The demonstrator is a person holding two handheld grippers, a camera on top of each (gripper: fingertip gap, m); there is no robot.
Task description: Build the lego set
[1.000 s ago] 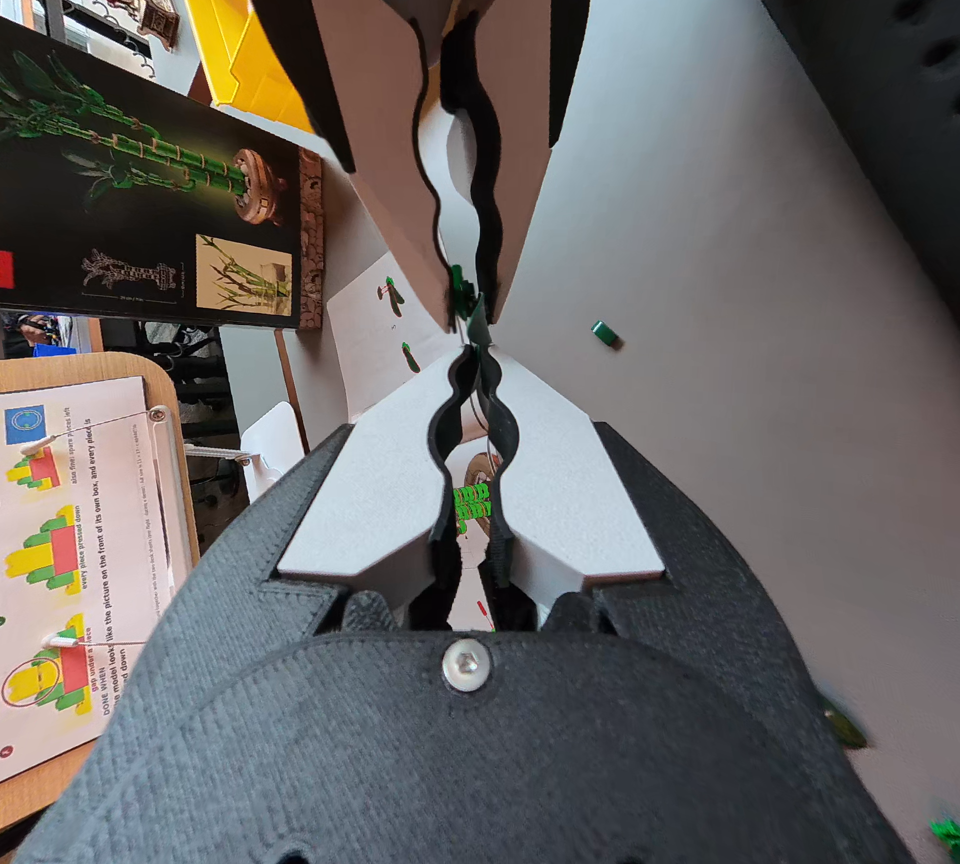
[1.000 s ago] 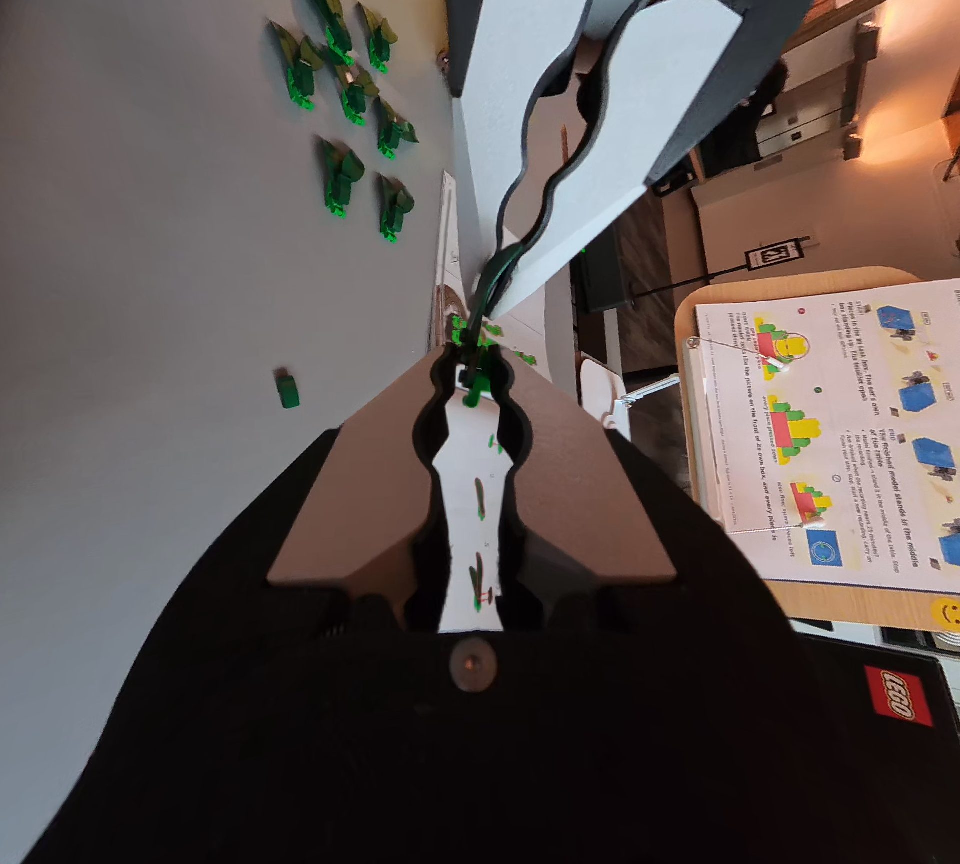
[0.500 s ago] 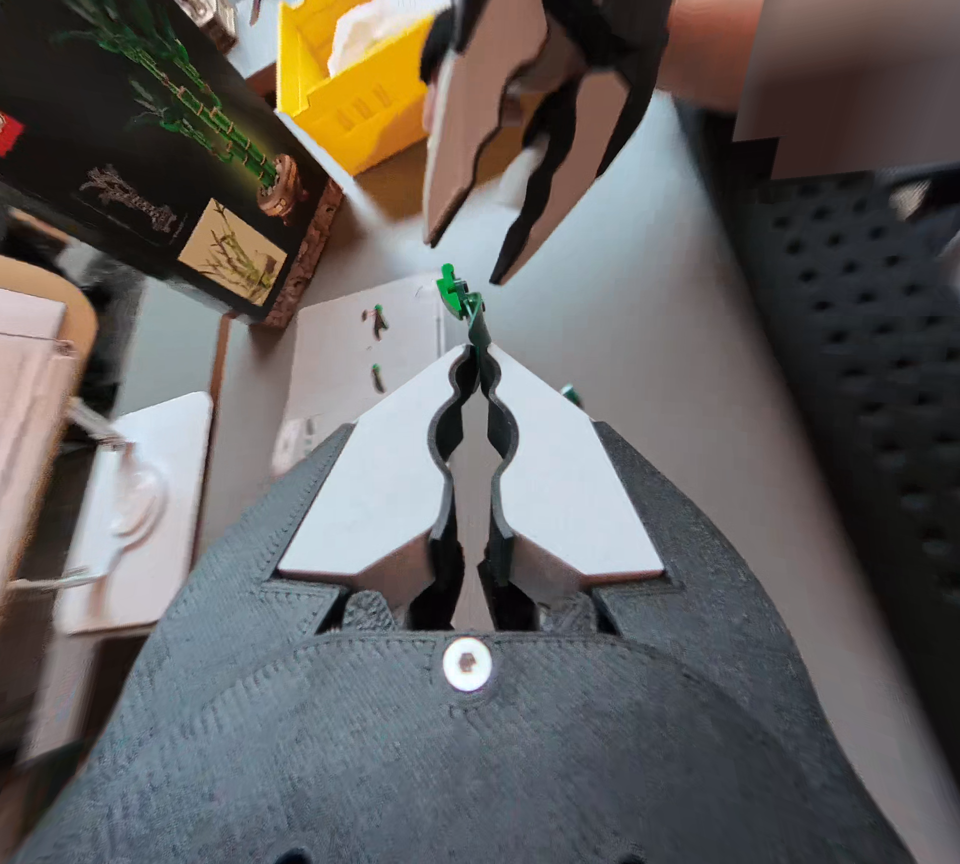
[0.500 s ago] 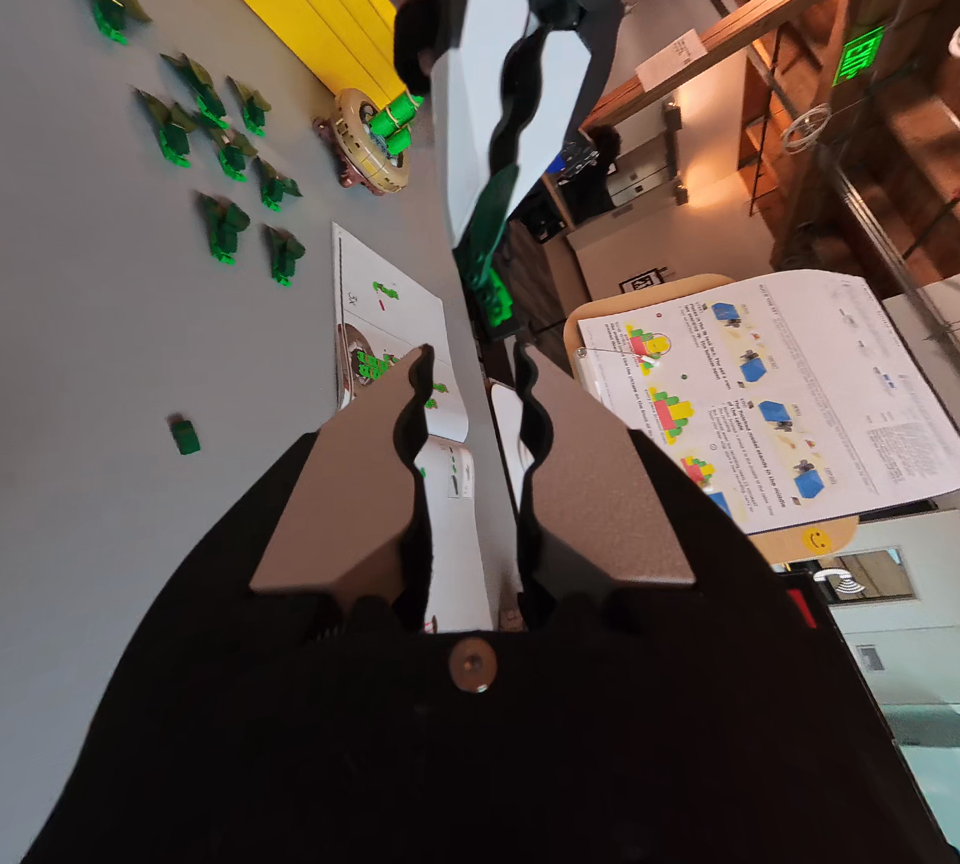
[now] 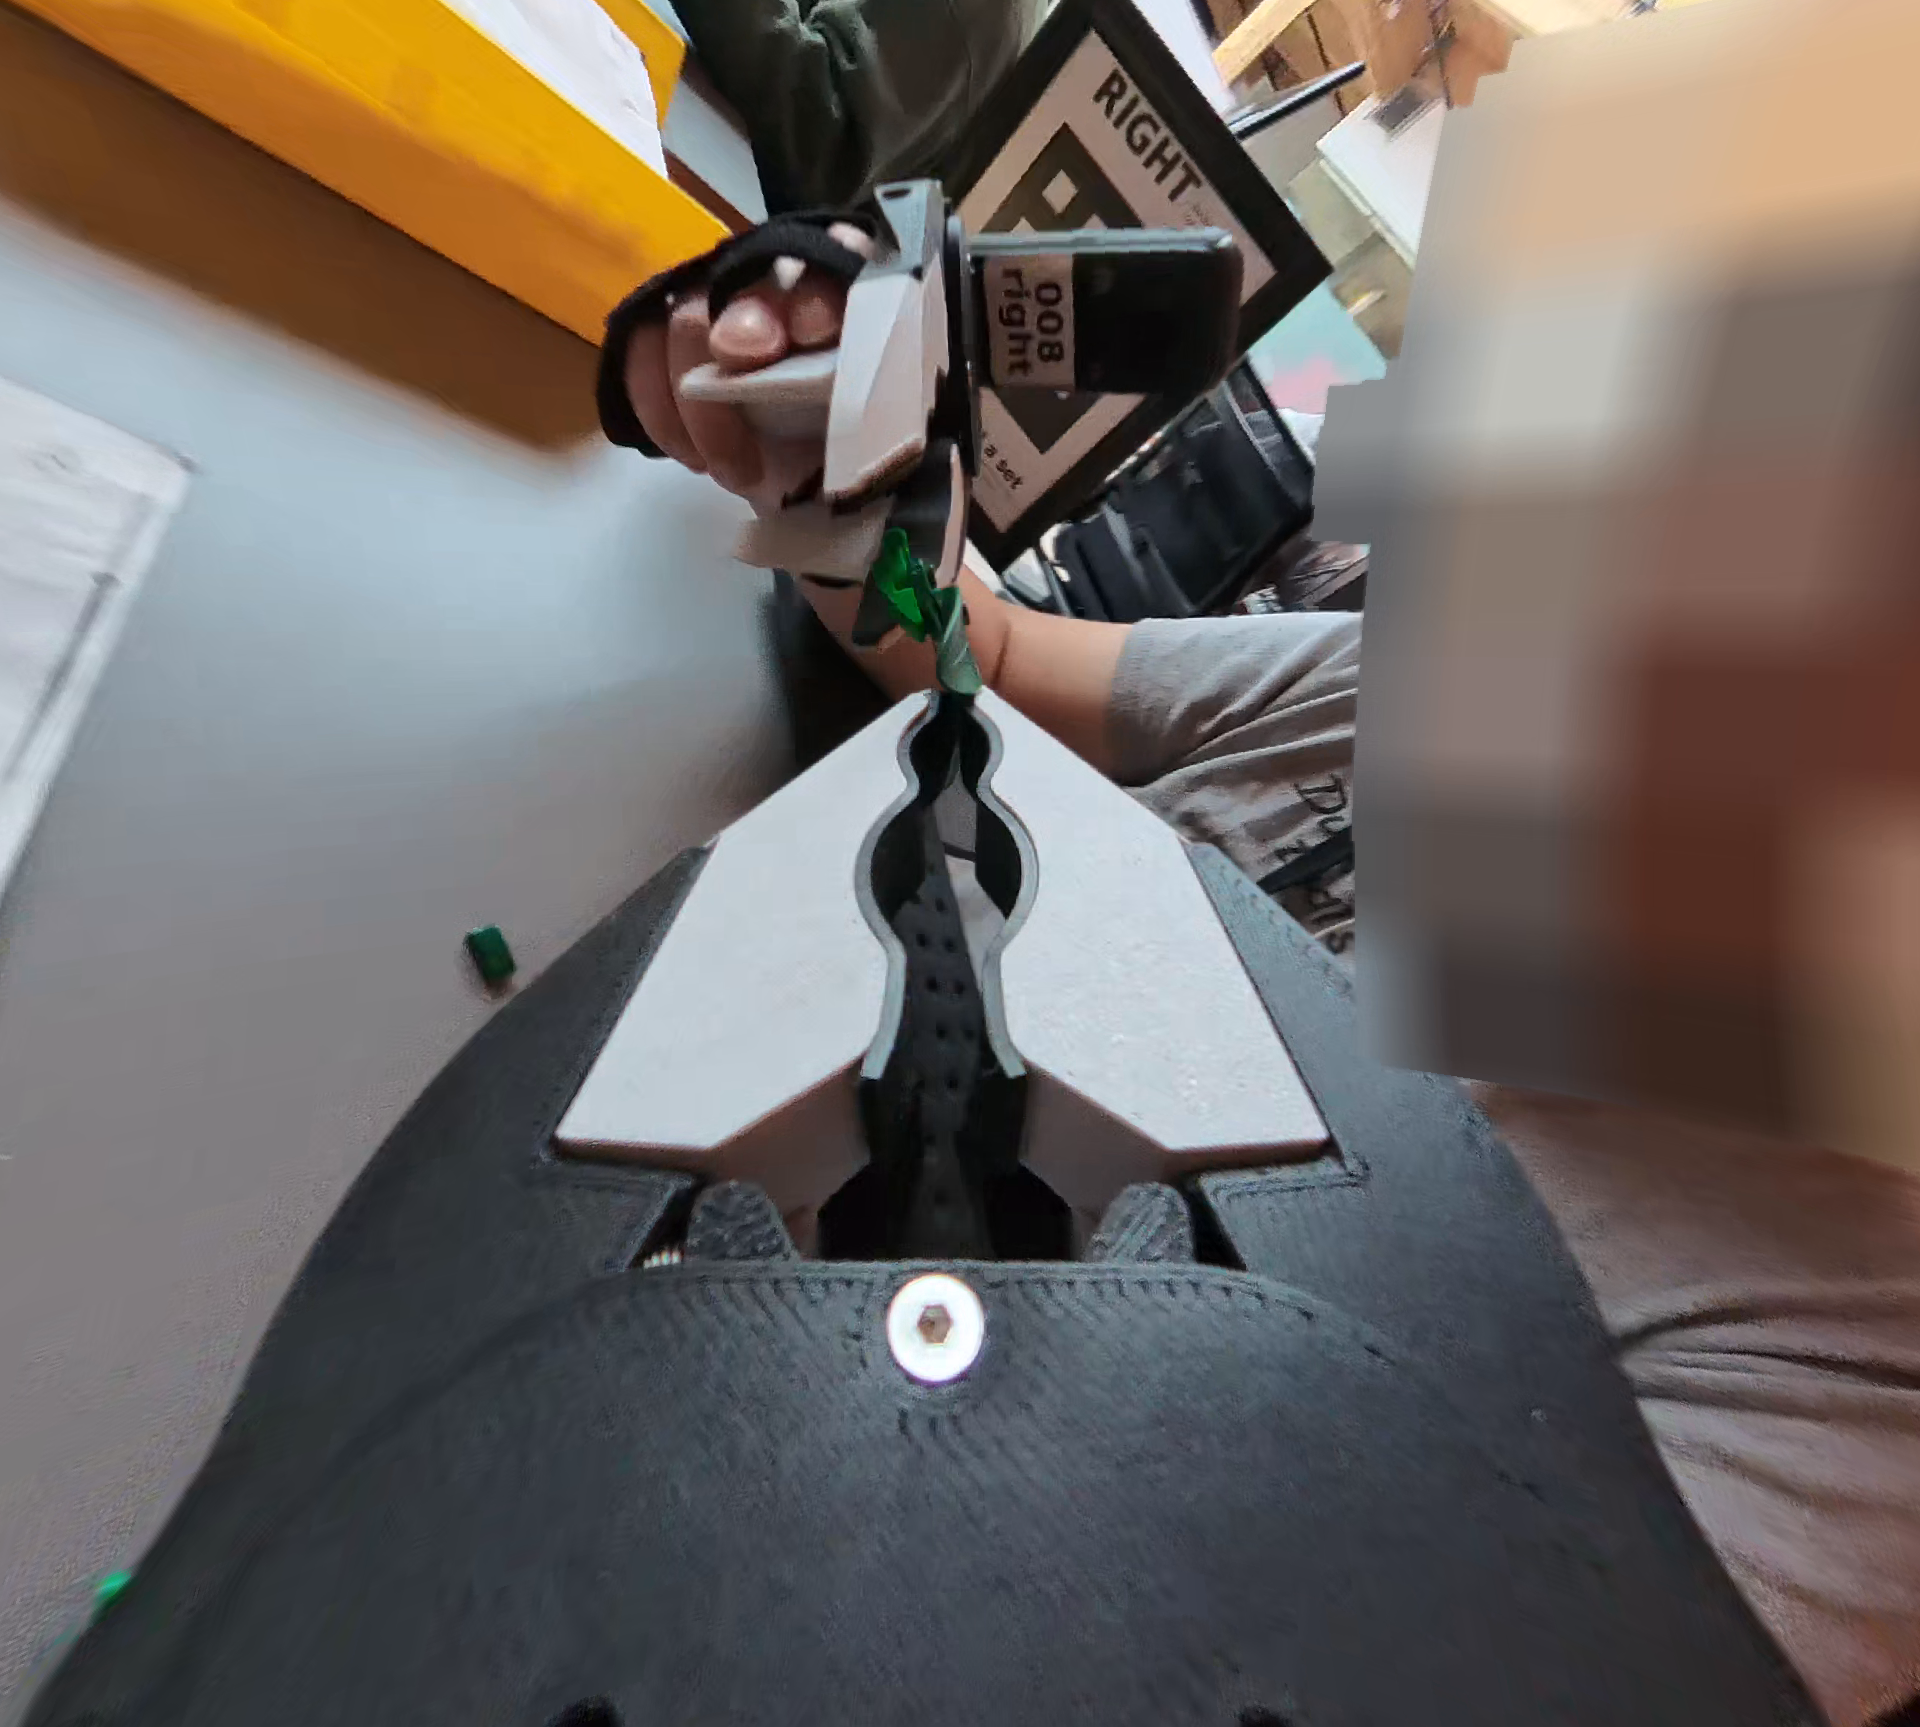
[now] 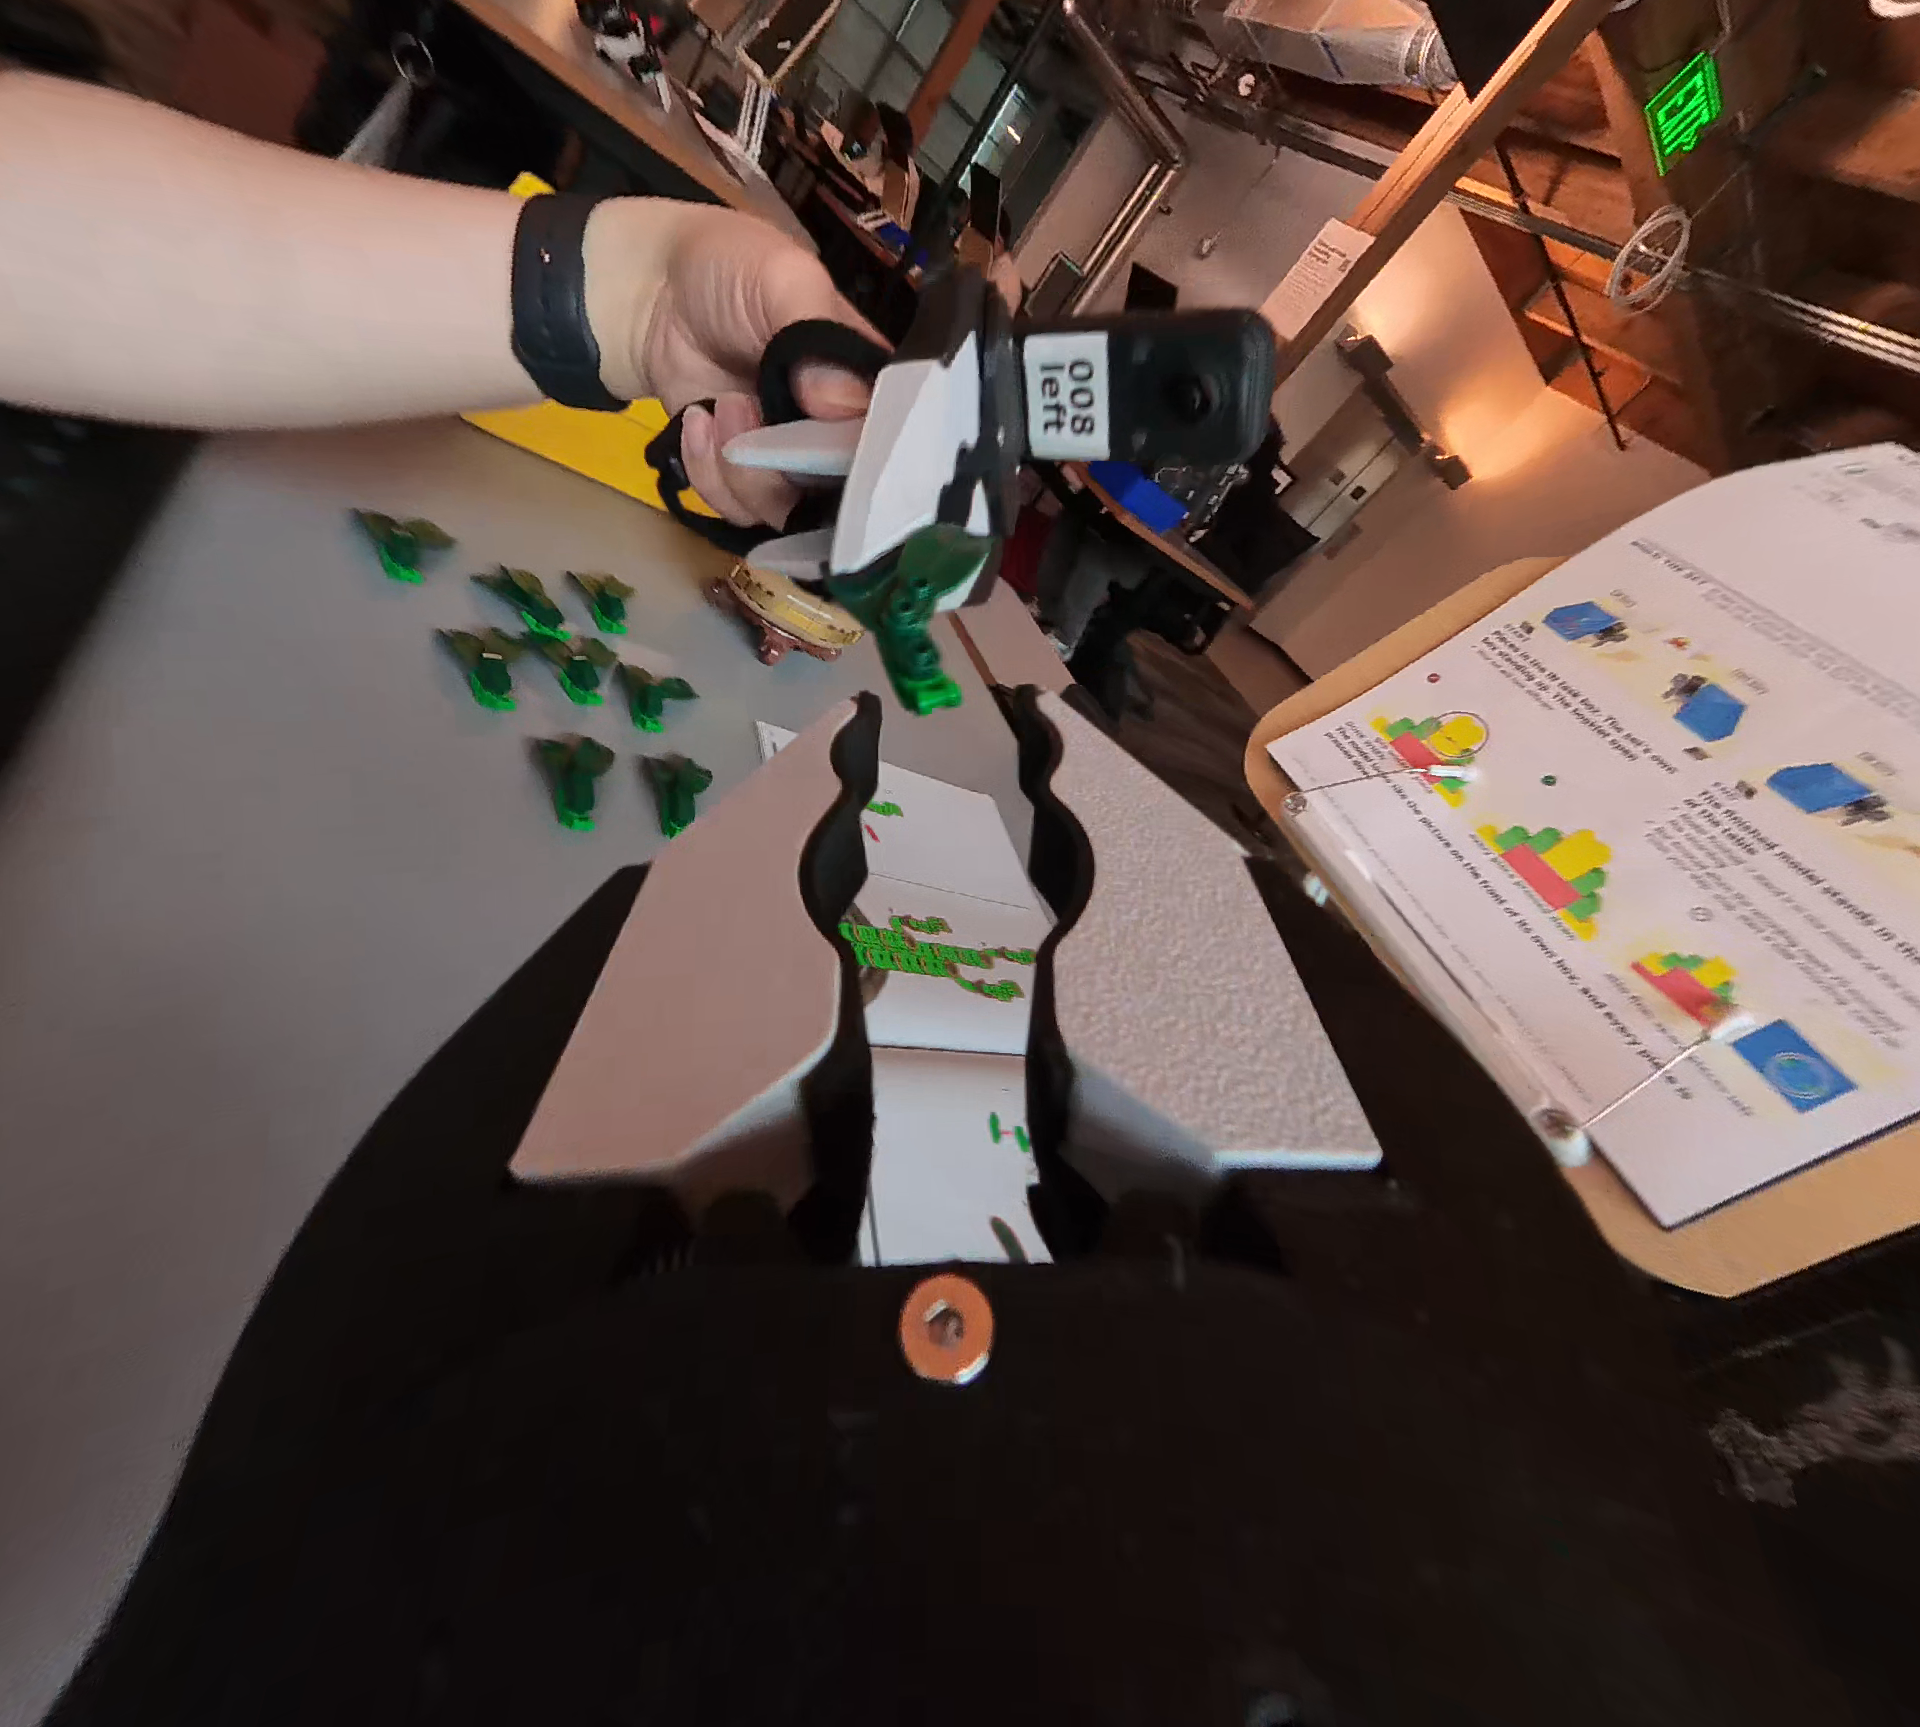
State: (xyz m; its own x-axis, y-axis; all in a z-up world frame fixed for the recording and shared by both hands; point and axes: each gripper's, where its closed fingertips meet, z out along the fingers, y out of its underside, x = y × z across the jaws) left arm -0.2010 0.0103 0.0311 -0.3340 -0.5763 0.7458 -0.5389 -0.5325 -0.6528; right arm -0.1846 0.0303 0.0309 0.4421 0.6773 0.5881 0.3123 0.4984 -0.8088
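Observation:
My left gripper (image 5: 948,703) is shut on a green leaf piece (image 5: 912,602), gripping its dark stem end, with the bright green clip end sticking out. In the right wrist view the left gripper (image 6: 906,578) holds this leaf piece (image 6: 909,633) in the air just beyond my right gripper (image 6: 941,719), which is open and empty. The right gripper also shows in the left wrist view (image 5: 831,524), a short way past the piece and apart from it. Several finished green leaf pieces (image 6: 566,664) lie on the grey table (image 6: 260,846).
A round tan and brown base (image 6: 795,619) stands beyond the leaves. An open instruction booklet (image 6: 935,856) lies under the right gripper. A small green brick (image 5: 488,953) lies alone. A yellow tray (image 5: 343,88) sits at the back, a wooden board with a printed sheet (image 6: 1621,846) at the right. Less than 4 cm separates the two grippers' tips. From the right gripper's tips to the small green brick (image 5: 488,953) is close to 15 cm.
The right gripper let go of the leaf piece, opened and drew back. The left gripper kept the piece and lifted it away from the table; both views swung upward.

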